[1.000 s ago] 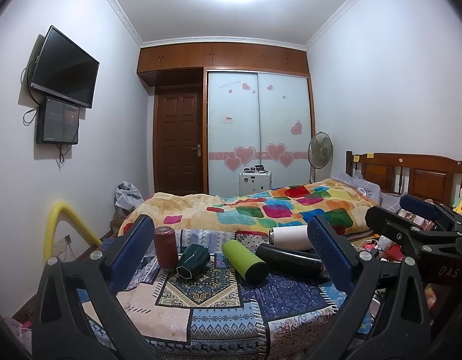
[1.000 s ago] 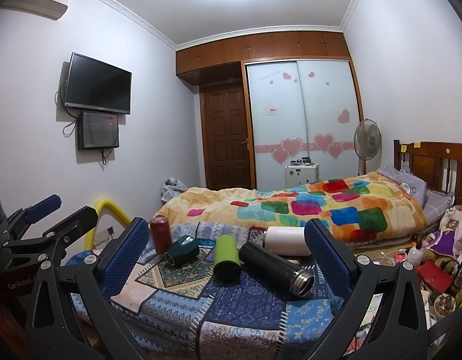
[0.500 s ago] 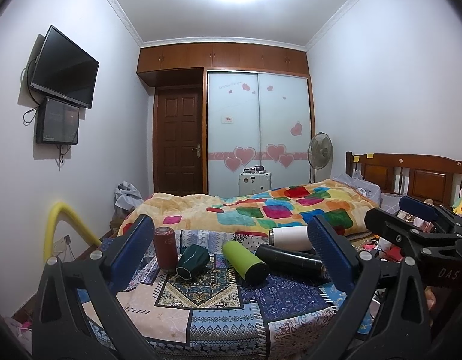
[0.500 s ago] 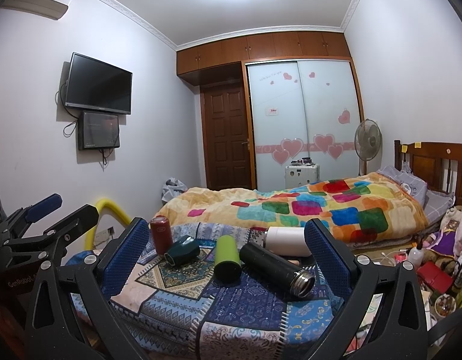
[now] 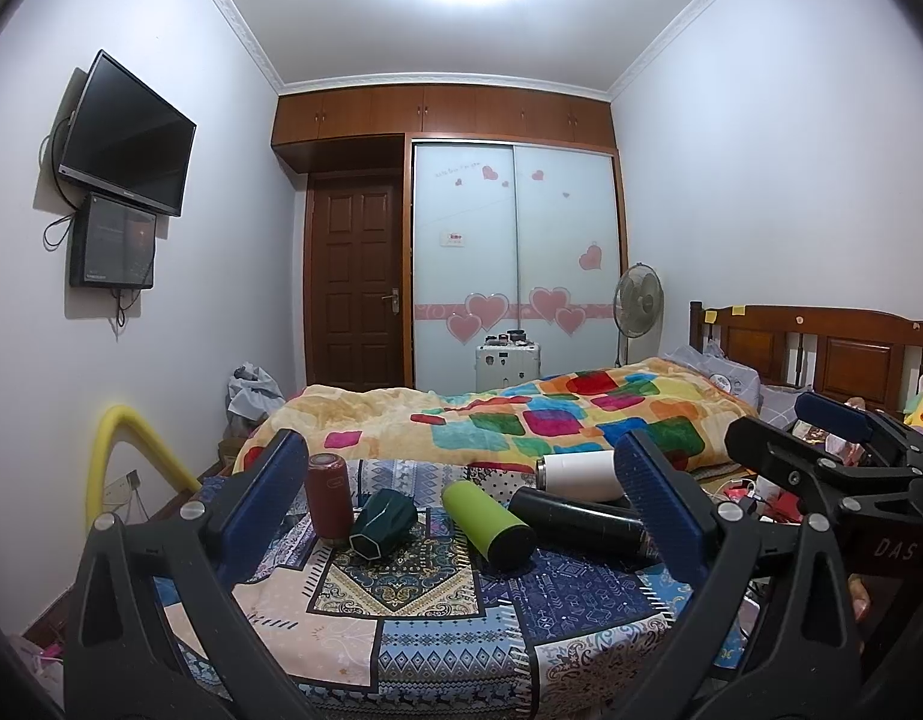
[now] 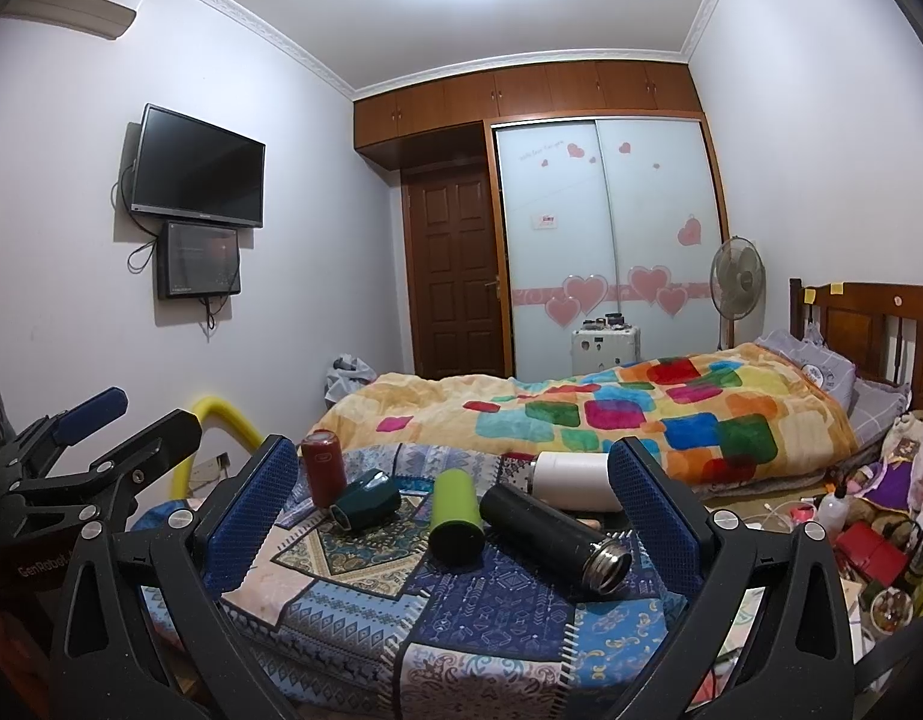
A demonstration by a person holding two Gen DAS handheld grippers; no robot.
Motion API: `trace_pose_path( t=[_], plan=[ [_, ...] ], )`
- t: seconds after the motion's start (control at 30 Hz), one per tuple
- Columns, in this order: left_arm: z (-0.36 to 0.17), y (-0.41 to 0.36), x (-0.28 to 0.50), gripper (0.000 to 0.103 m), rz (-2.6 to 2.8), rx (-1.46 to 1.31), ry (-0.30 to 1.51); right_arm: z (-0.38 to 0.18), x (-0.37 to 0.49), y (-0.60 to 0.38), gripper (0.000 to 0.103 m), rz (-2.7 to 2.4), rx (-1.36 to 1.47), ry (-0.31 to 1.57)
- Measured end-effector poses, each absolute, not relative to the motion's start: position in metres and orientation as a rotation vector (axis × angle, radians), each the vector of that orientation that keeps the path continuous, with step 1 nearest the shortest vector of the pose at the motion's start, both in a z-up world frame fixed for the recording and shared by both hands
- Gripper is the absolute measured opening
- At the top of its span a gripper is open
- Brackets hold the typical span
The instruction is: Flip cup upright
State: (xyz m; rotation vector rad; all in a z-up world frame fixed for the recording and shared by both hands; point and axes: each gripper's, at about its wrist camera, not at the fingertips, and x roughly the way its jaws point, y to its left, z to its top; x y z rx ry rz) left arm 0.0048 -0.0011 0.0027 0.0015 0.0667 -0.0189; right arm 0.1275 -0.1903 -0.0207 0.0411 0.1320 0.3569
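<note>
Several cups lie on a patterned cloth-covered table [image 5: 401, 612]. A red cup [image 5: 328, 496] [image 6: 323, 475] stands upright at the left. A dark green faceted cup [image 5: 382, 522] [image 6: 365, 501], a lime green cup [image 5: 488, 525] [image 6: 455, 516], a black flask [image 5: 575, 519] [image 6: 551, 531] and a white cup [image 5: 575, 474] [image 6: 572, 479] lie on their sides. My left gripper [image 5: 461, 516] is open and empty, held back from the cups. My right gripper [image 6: 452, 516] is open and empty too. Each gripper shows at the edge of the other's view.
A bed with a colourful blanket [image 5: 521, 414] lies behind the table. A yellow foam tube [image 5: 125, 450] stands at the left. Clutter covers the floor at the right [image 6: 869, 516]. A door, wardrobe, fan and wall TV are further back.
</note>
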Motion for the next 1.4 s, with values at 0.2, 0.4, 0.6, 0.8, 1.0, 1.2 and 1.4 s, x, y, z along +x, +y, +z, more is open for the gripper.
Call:
trace_pose_path(
  t=[0.2,0.4,0.6,0.8,1.0,1.2,1.4],
  plan=[
    [0.001,-0.001,0.007,0.103,-0.019,0.001,0.069,-0.021,0.127,-0.190,0.103,0.359,0.041,0.134],
    [-0.005,-0.003,0.010,0.103,-0.020,0.001,0.074,-0.025,0.129,-0.186,0.103,0.359,0.039,0.142],
    [-0.011,-0.002,0.017,0.103,-0.021,0.002,0.089,-0.029,0.138,-0.186,0.103,0.357,0.043,0.159],
    [-0.021,0.000,0.033,0.103,-0.019,0.006,0.118,-0.036,0.150,-0.187,0.103,0.347,0.045,0.182],
    [-0.037,0.015,0.072,0.103,-0.006,0.016,0.189,-0.051,0.174,-0.187,0.103,0.325,0.028,0.233],
    [-0.057,0.041,0.131,0.091,-0.008,0.036,0.311,-0.066,0.205,-0.184,0.103,0.310,0.001,0.285],
    [-0.085,0.064,0.198,0.073,-0.034,0.051,0.463,-0.082,0.241,-0.178,0.103,0.320,-0.018,0.340]
  ],
)
